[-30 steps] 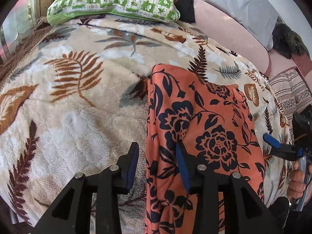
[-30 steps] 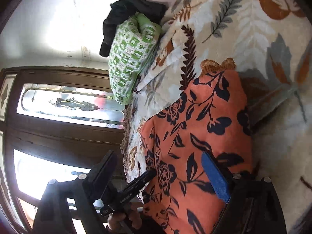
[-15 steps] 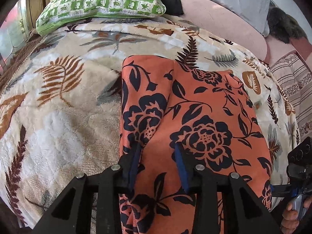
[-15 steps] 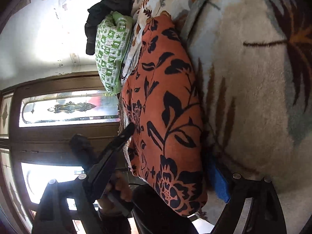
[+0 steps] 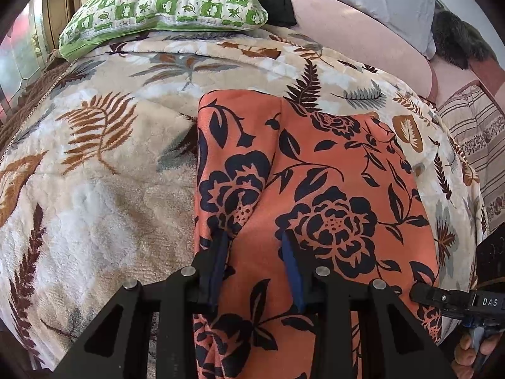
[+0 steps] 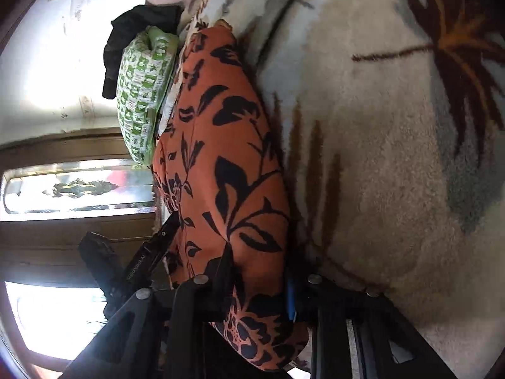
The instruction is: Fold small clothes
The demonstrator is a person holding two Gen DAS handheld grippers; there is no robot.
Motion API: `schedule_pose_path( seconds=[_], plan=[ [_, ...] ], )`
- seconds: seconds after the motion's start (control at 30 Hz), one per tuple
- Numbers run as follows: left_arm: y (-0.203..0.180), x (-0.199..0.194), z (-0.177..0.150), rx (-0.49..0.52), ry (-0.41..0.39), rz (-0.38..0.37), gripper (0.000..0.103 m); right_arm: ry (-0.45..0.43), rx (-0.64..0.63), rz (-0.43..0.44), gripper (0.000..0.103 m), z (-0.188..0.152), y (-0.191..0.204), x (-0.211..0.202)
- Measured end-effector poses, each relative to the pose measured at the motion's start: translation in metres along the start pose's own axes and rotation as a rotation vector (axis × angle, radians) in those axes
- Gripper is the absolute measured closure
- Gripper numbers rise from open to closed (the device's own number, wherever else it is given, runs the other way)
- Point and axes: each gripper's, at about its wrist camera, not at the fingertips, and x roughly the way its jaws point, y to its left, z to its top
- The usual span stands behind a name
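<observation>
Orange floral garment (image 5: 331, 189): black flower-and-leaf print, lying on the fleece leaf-print blanket (image 5: 104, 189) that covers the bed. It runs from mid-blanket to the near edge, where its lower end hangs over. One lengthwise fold lies along its left side, the flap resting on the main panel.

Left gripper (image 5: 255, 249): blue-padded fingers parted, resting on the garment near the blanket's near edge, with a band of cloth lying flat between them; the left pad sits at the folded flap's edge. Whether it grips cannot be told.

Right gripper (image 6: 258, 281): at the garment's right near corner, fingers on either side of a bunched hem (image 6: 252, 322), closed onto the fabric. From the left wrist view only one black finger (image 5: 442, 298) and the person's hand (image 5: 473, 353) show, at the lower right.

Green-and-white checked pillow (image 5: 164, 3): at the blanket's far edge, left of centre. Black cloth (image 5: 277, 0) just beside it to the right.

Striped bedding (image 5: 476, 145): beyond the blanket's right edge.
</observation>
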Motion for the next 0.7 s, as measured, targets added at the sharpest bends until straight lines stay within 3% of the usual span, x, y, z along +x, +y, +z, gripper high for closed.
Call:
schedule_pose_path(
  seconds=[0.1, 0.2, 0.23, 0.27, 0.33, 0.37, 0.4, 0.47, 0.5, 0.53, 0.63, 0.7],
  plan=[
    [0.001, -0.001, -0.002, 0.002, -0.008, -0.014, 0.066, 0.02, -0.072, -0.068, 0.076, 0.001, 0.015, -0.001],
    [0.004, -0.001, -0.002, 0.004, -0.011, -0.027, 0.066, 0.034, -0.024, -0.006, 0.065, 0.006, 0.012, -0.008],
    [0.004, -0.001, -0.003, 0.002, -0.011, -0.032, 0.066, 0.022, -0.014, 0.013, 0.056, 0.008, 0.008, -0.015],
    [0.004, -0.001, -0.003, 0.003, -0.012, -0.033, 0.066, -0.012, 0.006, 0.048, 0.036, 0.011, 0.007, -0.024],
    [0.002, -0.002, -0.003, 0.01, -0.015, -0.031, 0.066, -0.123, 0.041, 0.093, 0.019, 0.019, 0.004, -0.042],
    [0.002, -0.002, -0.003, 0.011, -0.017, -0.03, 0.066, -0.154, 0.047, 0.101, 0.018, 0.025, 0.005, -0.045],
    [0.002, -0.002, -0.003, 0.009, -0.018, -0.032, 0.066, -0.147, 0.048, 0.112, 0.018, 0.032, 0.006, -0.041],
    [0.003, -0.002, -0.003, 0.011, -0.018, -0.033, 0.066, -0.029, 0.048, 0.097, 0.02, 0.046, 0.004, -0.012],
    [0.003, -0.002, -0.003, 0.011, -0.019, -0.031, 0.066, 0.014, 0.044, 0.075, 0.027, 0.049, 0.004, 0.004],
    [0.004, -0.002, -0.003, 0.011, -0.019, -0.031, 0.066, 0.041, 0.025, 0.045, 0.065, 0.048, 0.007, 0.016],
    [0.006, -0.002, -0.004, 0.008, -0.026, -0.035, 0.066, -0.048, -0.187, -0.049, 0.067, 0.034, 0.051, 0.003],
    [0.001, -0.001, -0.005, 0.026, -0.029, -0.029, 0.066, -0.045, -0.219, -0.104, 0.068, 0.033, 0.05, 0.008]
  ],
)
